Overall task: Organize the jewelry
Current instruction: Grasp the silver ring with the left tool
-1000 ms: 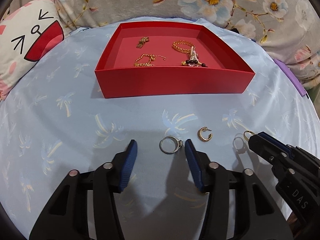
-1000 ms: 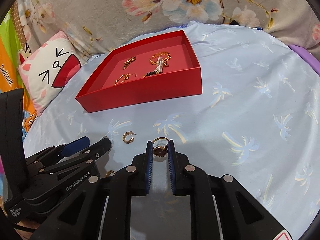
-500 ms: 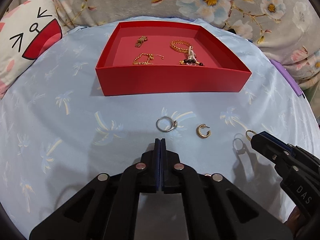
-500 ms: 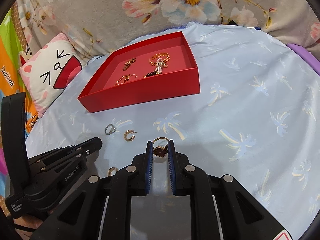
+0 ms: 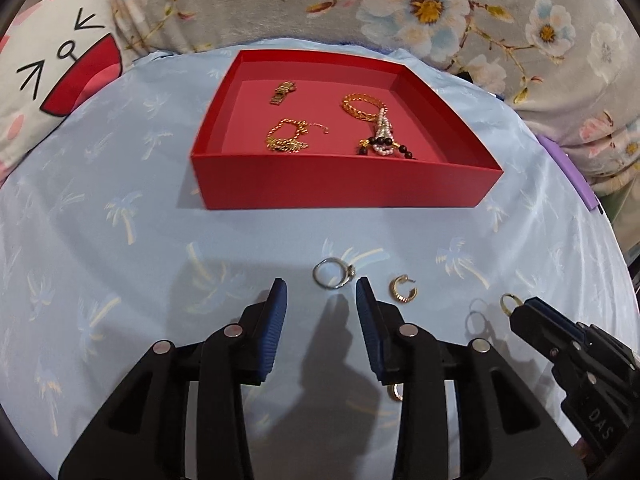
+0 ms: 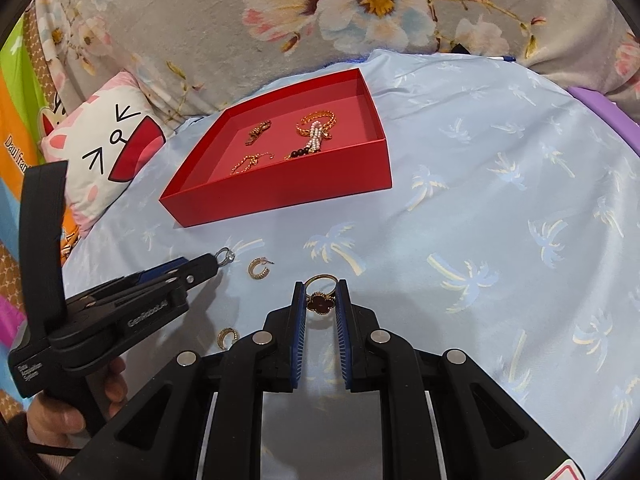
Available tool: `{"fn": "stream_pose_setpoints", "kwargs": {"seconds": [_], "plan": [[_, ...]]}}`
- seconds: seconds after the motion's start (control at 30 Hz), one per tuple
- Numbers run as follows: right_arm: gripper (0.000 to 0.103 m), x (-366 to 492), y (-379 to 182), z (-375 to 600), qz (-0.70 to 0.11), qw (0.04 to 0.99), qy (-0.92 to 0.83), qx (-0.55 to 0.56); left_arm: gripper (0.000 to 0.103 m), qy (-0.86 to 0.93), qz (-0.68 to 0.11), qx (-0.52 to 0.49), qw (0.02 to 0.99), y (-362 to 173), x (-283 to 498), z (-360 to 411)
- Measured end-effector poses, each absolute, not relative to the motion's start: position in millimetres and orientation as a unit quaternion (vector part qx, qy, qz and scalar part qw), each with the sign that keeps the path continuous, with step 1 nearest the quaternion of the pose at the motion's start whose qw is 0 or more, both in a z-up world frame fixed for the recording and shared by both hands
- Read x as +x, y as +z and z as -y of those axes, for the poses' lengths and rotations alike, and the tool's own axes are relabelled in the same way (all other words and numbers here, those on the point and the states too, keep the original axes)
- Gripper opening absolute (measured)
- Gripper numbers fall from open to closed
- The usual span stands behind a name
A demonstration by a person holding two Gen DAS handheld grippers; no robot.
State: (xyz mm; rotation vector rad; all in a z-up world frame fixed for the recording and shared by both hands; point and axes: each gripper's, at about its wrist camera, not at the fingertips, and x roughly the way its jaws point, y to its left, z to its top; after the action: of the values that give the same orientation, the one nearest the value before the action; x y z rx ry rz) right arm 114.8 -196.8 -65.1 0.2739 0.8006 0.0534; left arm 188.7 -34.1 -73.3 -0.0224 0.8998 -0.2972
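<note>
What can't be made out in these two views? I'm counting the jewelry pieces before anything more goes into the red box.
- Left wrist view: a gold hoop shows only as a sliver behind the left gripper finger.
- Left wrist view: the gold ring in the right gripper; its dark clover top is hidden by the jaw tip.
- Both views: the red box front wall cuts off the beaded strand; its tangled pieces cannot be counted.

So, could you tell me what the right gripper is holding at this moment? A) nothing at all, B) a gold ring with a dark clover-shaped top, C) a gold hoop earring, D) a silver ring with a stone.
B: the right gripper is shut on the gold ring with its dark clover top between the pads.
</note>
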Motion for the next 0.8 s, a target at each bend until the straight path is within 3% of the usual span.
{"fn": "stream_pose_setpoints", "kwargs": {"seconds": [0.27, 0.37, 0.6, 0.8], "plan": [[0.013, 116.6, -66.3, 196.6, -0.389, 0.911, 0.026, 0.135, 0.033, -0.144, -0.427, 0.027, 0.893, -80.1, 197.0, 51.3], [0.013, 117.7, -66.5, 196.8, -0.390, 0.911, 0.026, 0.135, 0.023, -0.143, -0.424, 0.033, 0.894, -80.2, 198.3, 53.6], [0.013, 119.7, -64.6, 198.8, -0.387, 0.911, 0.026, 0.138, 0.023, -0.148, -0.425, 0.026, 0.893, -77.1, 195.2, 50.8], [0.013, 119.0, -41.8, 203.0, -0.365, 0.920, 0.032, 0.135, 0.023, -0.157, -0.403, 0.002, 0.901, -43.2, 184.1, 36.1]]}}
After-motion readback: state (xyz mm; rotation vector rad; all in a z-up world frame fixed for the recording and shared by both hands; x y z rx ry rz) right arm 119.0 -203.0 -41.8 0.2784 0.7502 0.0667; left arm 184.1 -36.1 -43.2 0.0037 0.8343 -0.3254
